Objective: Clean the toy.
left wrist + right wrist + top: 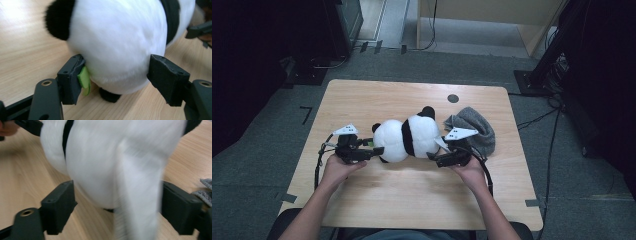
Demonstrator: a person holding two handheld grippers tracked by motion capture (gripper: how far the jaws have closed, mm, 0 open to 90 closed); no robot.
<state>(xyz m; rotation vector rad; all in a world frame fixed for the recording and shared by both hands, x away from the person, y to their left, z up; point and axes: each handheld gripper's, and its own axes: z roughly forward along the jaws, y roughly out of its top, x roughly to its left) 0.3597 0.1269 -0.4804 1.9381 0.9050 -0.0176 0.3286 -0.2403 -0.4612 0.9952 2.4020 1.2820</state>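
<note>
Straddling the toy panda mid-worktop, my left tongs at 9 o'clock and right tongs at 3 gape wide, gripping nothing. It looks soft, light and squashy; I'd pinch deep into the plush.

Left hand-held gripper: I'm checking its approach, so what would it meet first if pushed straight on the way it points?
Most likely the white rounded end of the black-and-white plush panda, which already sits between the open jaws of the left hand-held gripper.

High view looks down on the table; both gripper views sit close, sharing it.
</note>
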